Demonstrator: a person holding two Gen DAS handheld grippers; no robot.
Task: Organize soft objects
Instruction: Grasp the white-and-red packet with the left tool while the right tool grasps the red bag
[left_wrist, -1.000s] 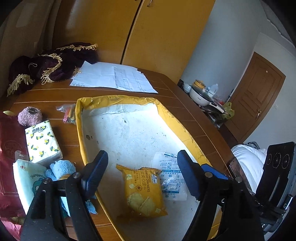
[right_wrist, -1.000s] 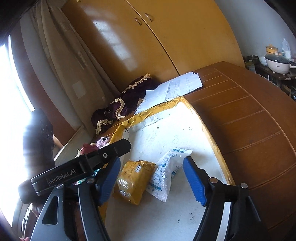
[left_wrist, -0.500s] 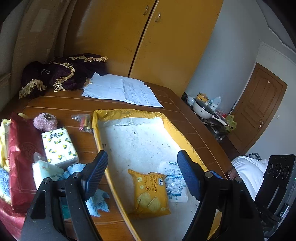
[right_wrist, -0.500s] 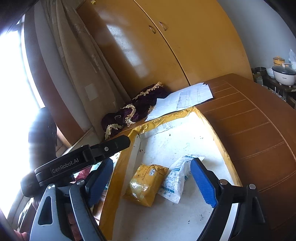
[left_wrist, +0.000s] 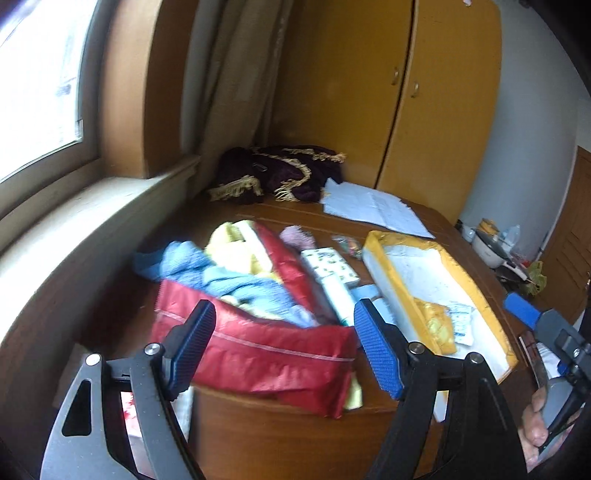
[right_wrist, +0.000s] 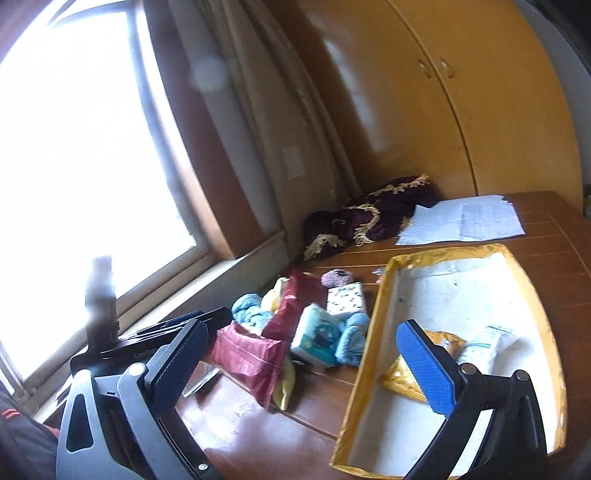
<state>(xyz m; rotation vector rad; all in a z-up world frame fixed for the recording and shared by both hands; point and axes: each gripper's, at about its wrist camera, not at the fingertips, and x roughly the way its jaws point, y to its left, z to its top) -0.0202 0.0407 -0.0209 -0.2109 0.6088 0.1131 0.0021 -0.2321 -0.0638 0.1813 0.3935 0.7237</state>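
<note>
Jaws: left gripper (left_wrist: 284, 349) spread wide and empty, hanging above the near edge of the red bag (left_wrist: 266, 354); right gripper (right_wrist: 306, 360) likewise spread and holding nothing, poised over the bare table (right_wrist: 258, 424) between pile and tray.

Pile: soft goods heaped on the window side of the table, blue towel (left_wrist: 221, 277) and yellow cloth (left_wrist: 229, 251) spilling from the red bag, tissue packs (right_wrist: 345, 299) and a second blue cloth (right_wrist: 352, 338) just beside it, a pink puff (right_wrist: 334, 278) behind.

Tray: yellow-rimmed box (right_wrist: 384, 306) lies right of the pile, already holding a yellow cracker pack (right_wrist: 443, 339) and a white packet (right_wrist: 487, 341), both near its front end, probably placed there as sorted items.

Reason: open jaws facing the heap suggest a pick is being lined up, the tray kept close so each transfer is short.

Change: a second ago the left camera looked down into the tray, crackers framed between its fingers; now it has swung toward the window and frames the red bag instead, with motion blur. The right view has pulled back and turned left too, bringing the whole pile into sight. Tray contents lie as before.

Beyond: dark fringed cloth (left_wrist: 280, 173) and papers (left_wrist: 373, 208) at the far end, apart from the work.
</note>
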